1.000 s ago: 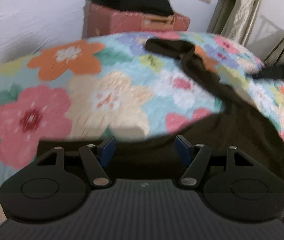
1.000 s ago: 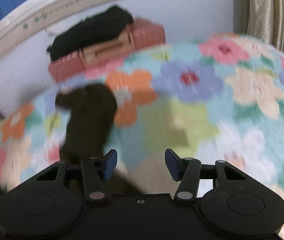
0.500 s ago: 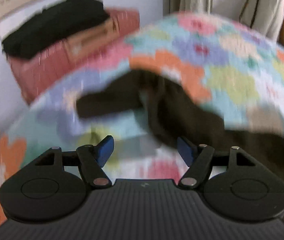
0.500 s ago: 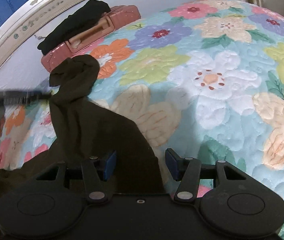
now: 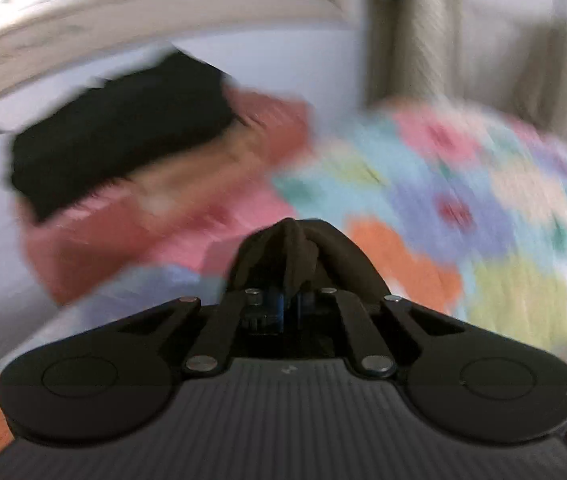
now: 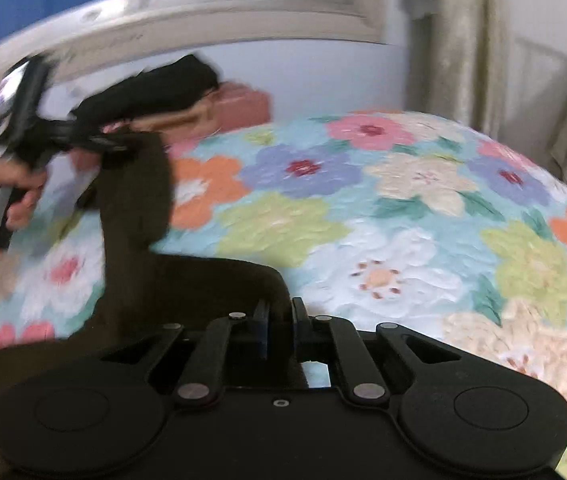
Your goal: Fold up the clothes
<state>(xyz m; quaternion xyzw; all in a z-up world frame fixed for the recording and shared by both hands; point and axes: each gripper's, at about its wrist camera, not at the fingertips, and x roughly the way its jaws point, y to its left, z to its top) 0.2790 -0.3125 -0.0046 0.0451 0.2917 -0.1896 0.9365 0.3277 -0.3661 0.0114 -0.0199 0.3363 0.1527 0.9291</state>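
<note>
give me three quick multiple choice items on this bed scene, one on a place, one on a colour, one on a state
1. Where does the black folded cloth lie?
A. on the pink case
B. on the floral quilt
C. on the window ledge

2. What colour is the garment being handled?
A. white
B. dark brown
C. light blue

3. How is the left tool?
A. open above the quilt
B. shut on nothing
C. shut on the garment's end

Key:
1 A: the black folded cloth rests on top of the pink case, behind the floral quilt.
2 B: the garment is dark brown against the bright flowers.
3 C: the left tool has bunched garment fabric pinched between its fingers; the right tool also looks closed on the garment's edge.
</note>
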